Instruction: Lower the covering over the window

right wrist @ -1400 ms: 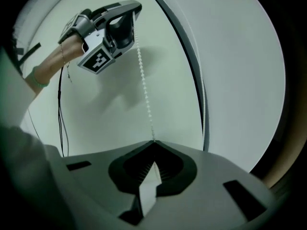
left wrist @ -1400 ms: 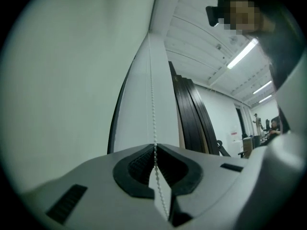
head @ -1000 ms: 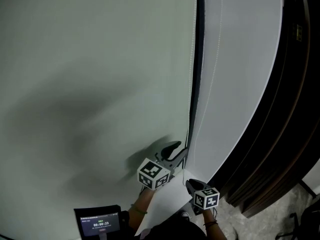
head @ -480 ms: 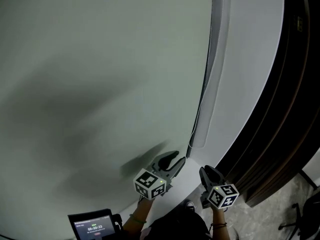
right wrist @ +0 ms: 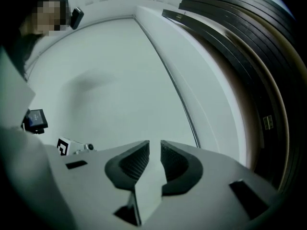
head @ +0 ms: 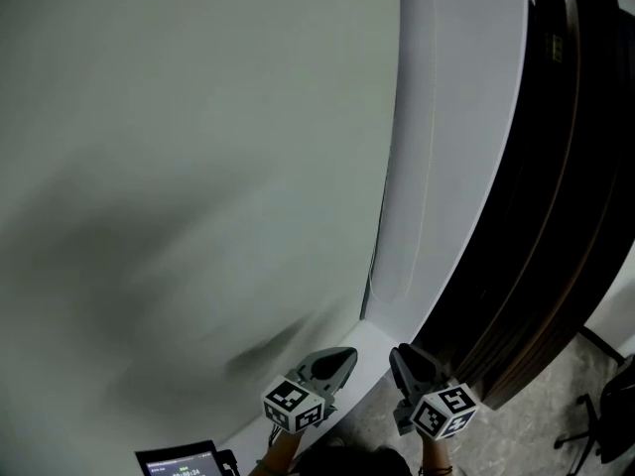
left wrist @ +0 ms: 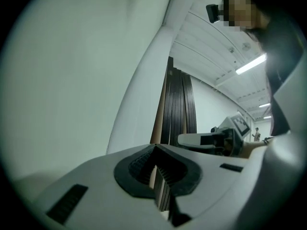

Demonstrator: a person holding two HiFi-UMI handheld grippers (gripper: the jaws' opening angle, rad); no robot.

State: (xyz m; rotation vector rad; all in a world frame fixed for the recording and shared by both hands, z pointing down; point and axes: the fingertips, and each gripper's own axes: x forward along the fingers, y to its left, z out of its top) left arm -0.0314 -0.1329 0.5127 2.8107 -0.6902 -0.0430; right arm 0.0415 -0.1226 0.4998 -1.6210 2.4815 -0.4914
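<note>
Left gripper: jaws have just been closing and now meet at the tips. Nothing shows between them.
Right gripper: jaws stand a narrow slit apart. Only pale surface shows through the slit, and nothing is held.
Both grippers sit near the bottom right corner of the blind; neither touches it.

Blind: a wide grey-green sheet fills the left of the head view and reaches down to the white ledge. No glass shows.
Judgement: lowering looks finished or nearly so. What is left, if anything, is a last pull and a check of the bottom edge.

Cord: runs thin along the blind's right edge, apart from both grippers.
White post stands just beside the cord, with dark slats beyond.
Nothing blocks the cord; it is only hard to see.
Small screen at the lower edge of the head view.
</note>
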